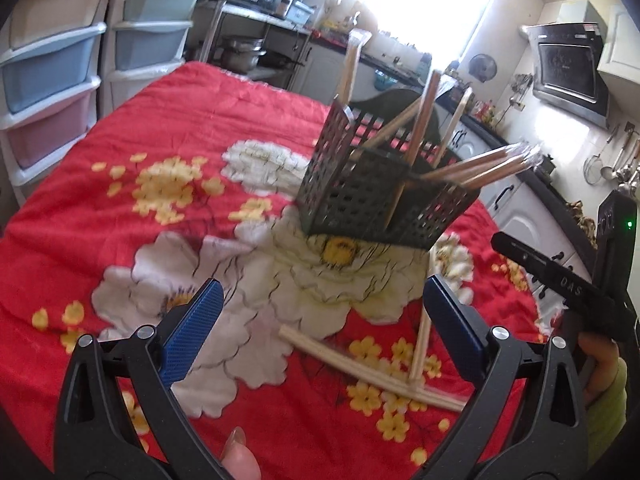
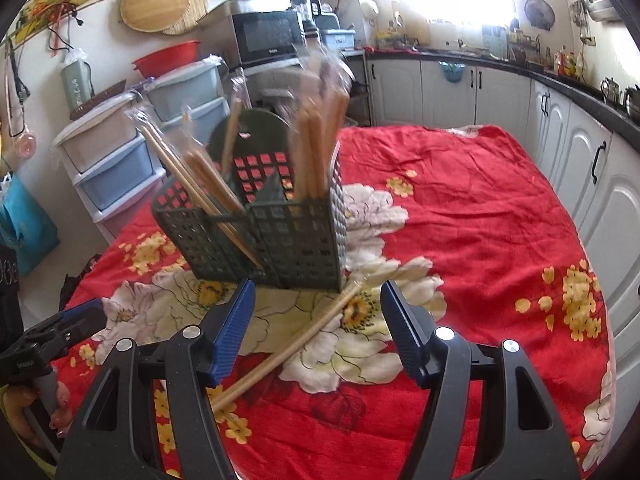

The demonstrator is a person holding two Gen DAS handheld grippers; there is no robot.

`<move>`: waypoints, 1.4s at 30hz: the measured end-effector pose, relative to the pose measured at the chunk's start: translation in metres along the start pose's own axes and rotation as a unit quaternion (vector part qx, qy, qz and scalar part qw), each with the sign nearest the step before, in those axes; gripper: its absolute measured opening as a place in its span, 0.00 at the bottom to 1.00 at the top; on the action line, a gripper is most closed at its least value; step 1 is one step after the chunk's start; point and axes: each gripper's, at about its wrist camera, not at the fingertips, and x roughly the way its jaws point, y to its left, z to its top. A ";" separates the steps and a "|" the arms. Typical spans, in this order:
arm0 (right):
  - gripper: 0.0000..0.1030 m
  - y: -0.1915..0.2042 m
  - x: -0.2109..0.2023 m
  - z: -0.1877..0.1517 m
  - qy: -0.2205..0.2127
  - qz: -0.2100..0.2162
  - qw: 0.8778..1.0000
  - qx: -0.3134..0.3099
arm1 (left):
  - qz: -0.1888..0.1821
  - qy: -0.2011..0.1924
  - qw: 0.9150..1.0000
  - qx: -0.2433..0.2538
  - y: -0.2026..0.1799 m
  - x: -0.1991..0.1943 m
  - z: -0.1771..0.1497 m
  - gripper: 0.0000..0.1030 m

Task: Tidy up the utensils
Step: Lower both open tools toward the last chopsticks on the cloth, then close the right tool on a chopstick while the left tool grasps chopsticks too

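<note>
Green basket (image 2: 264,236) holding chopsticks (image 2: 320,140), both claws agape

Plastic drawer units (image 1: 52,80) stand beside the red floral cloth (image 1: 180,128); microwave (image 2: 267,36) behind.

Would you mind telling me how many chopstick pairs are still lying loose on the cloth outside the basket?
2, as far as shows. One pair lies crosswise before the left gripper; the other runs from it toward the basket. The basket might hide others behind it.
</note>
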 end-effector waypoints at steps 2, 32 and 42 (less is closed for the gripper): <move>0.61 -0.004 0.006 -0.003 0.010 -0.002 1.000 0.003 | -0.010 0.017 1.000 -0.015 0.005 0.003 -0.006 0.89; 0.37 -0.030 0.098 -0.013 0.121 0.025 0.988 0.088 | -0.071 0.113 0.985 -0.110 0.017 0.061 -0.019 0.42; 0.18 -0.045 0.098 -0.018 0.124 0.036 0.984 0.120 | -0.067 0.113 0.983 -0.132 0.036 0.071 -0.012 0.16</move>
